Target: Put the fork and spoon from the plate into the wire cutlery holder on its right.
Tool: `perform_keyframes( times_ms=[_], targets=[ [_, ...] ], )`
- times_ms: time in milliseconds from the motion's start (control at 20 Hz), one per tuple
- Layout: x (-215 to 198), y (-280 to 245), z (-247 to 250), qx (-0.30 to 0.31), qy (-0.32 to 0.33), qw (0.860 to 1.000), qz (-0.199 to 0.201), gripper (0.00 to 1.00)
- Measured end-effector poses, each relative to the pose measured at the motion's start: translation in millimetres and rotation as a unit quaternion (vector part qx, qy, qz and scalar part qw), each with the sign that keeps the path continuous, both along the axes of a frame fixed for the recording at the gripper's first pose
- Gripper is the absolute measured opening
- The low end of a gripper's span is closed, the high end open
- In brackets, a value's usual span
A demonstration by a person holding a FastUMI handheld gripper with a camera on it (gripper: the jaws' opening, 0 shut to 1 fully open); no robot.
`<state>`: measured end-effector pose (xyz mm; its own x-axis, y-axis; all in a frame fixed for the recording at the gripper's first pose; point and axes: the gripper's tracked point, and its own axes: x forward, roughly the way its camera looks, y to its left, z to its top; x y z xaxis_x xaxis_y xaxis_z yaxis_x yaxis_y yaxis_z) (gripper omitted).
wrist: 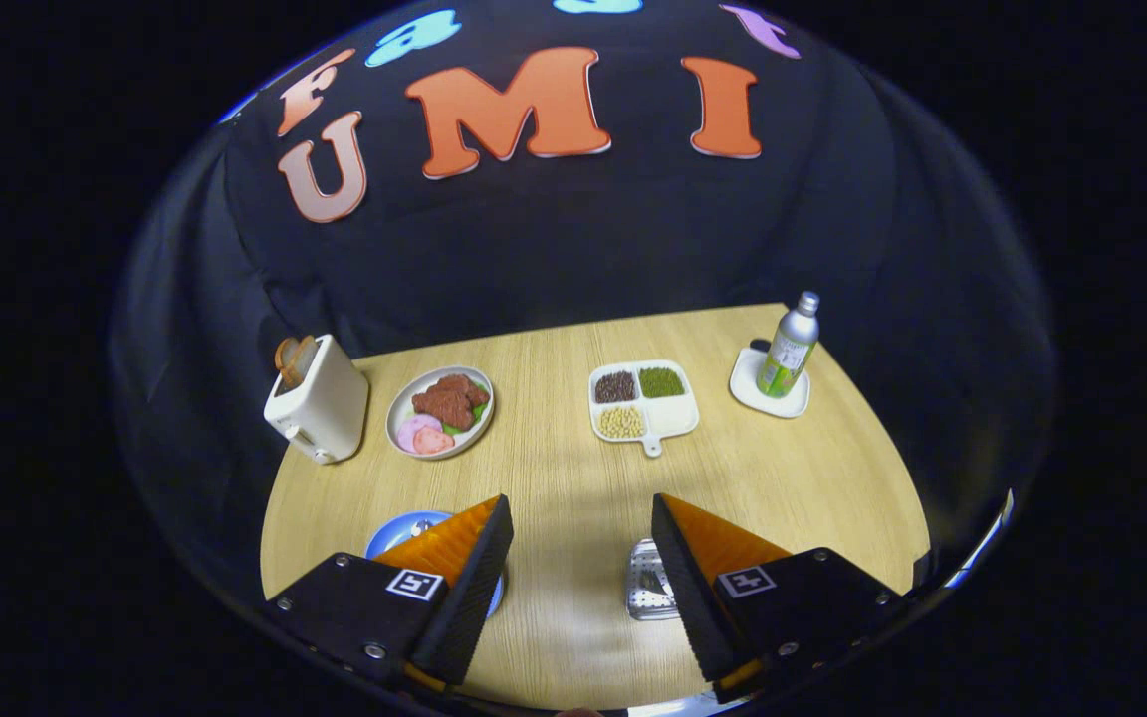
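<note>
My gripper [581,518] hangs open above the wooden table [573,468], with bare tabletop between its fingers. A blue plate [404,528] lies under the left finger, which hides most of it. The fork and spoon cannot be made out. The wire cutlery holder [647,583], a shiny perforated metal piece, peeks out beside the right finger, which covers part of it.
Beyond the fingers stand a white toaster [320,403] with bread, a plate of meat and ham [441,410], a white divided tray of beans [643,400], and a bottle [790,349] on a white coaster. The black cloth wall closes the table's far side.
</note>
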<state>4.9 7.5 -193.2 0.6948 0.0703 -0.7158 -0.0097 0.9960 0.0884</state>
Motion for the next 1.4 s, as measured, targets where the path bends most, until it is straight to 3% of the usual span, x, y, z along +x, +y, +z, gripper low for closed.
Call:
perform_keyframes(
  times_ms=[200,350,950,1400],
  targets=[
    [10.1,14.3,29.7,-0.01,-0.108,0.994,-0.017,0.86],
    [5.9,33.0,33.6,-0.016,-0.14,0.99,-0.013,0.85],
    [-38.9,155.9,-39.1,-0.007,-0.08,0.995,0.067,0.86],
    [-91.4,207.9,-132.2,-0.015,0.039,0.994,0.104,0.86]
  ],
)
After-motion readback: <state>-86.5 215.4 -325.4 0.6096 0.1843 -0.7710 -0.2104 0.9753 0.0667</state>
